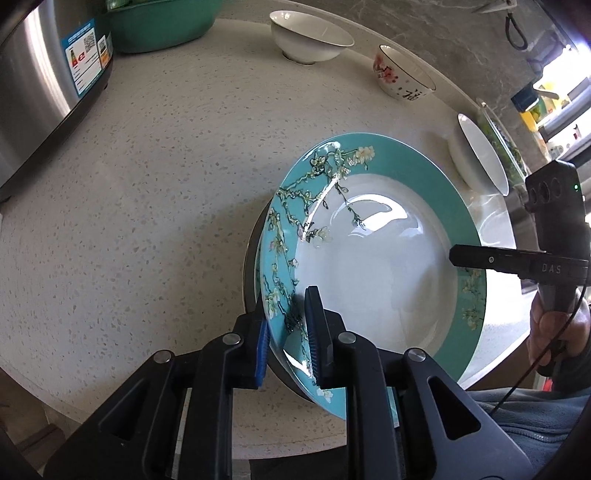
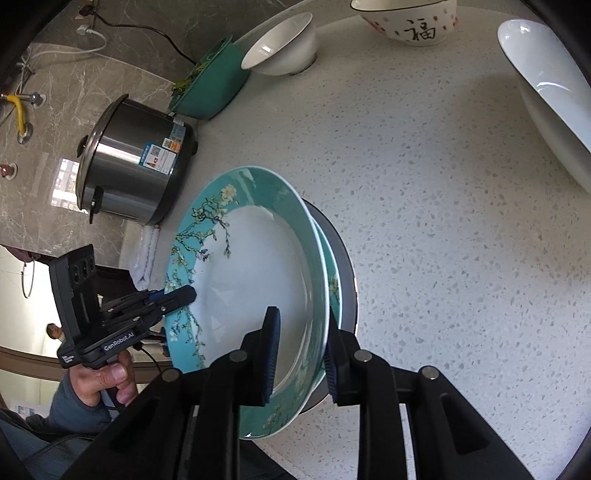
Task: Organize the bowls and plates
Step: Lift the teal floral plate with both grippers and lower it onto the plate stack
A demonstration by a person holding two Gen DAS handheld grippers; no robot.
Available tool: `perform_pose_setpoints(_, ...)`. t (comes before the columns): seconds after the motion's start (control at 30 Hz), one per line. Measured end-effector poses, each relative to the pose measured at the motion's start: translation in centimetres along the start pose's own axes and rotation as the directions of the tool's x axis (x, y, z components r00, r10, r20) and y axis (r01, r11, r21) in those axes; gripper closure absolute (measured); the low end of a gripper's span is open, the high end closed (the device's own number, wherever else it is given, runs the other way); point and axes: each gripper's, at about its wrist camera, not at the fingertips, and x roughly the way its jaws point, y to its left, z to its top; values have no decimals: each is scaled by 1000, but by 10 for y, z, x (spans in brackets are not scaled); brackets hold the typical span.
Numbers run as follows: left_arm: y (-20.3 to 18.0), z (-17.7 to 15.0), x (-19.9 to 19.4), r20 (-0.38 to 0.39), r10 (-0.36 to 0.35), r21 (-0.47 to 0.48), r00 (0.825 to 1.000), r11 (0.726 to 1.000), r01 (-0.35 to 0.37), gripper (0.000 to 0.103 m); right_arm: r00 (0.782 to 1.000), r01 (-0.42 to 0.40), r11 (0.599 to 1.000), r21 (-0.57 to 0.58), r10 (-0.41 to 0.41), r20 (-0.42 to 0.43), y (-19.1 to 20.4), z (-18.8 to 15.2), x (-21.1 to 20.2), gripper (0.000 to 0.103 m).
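Observation:
A teal-rimmed plate with a blossom pattern (image 1: 388, 258) (image 2: 258, 273) sits on top of a second teal plate (image 2: 334, 284) and a dark plate (image 2: 347, 266) on the speckled counter (image 1: 166, 184). My left gripper (image 1: 288, 347) has its jaws on either side of the plate's near rim, pads touching it. My right gripper (image 2: 301, 354) straddles the opposite rim, with a gap between its pads and the plate; it shows in the left wrist view (image 1: 480, 258). The left gripper also shows in the right wrist view (image 2: 177, 297).
A white bowl (image 1: 310, 37) (image 2: 280, 44), a flowered bowl with a Chinese character (image 1: 402, 74) (image 2: 410, 18) and a tilted white dish (image 1: 480, 158) (image 2: 546, 92) stand at the back. A steel rice cooker (image 1: 44, 92) (image 2: 136, 162) and a green basin (image 1: 162, 26) (image 2: 210, 81) stand to the left.

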Motion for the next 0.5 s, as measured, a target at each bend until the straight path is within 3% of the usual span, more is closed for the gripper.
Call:
perform_pose_setpoints(0.2,-11,4,3,-1,10,11,1000,1000,-10,86,999,45,999,-28,-45,7,6,-1,1,76)
perform_pose_setpoints(0.33,-15,5,3,5,18,10,1000,1000,-18,85,990,141,984,-113,-140,22,21,-1,2,76)
perform_pose_setpoints(0.5,-23,7,8,2,45,30,999,999,-45,85,950,308,921,-239,-311,28,38,-8,12,70)
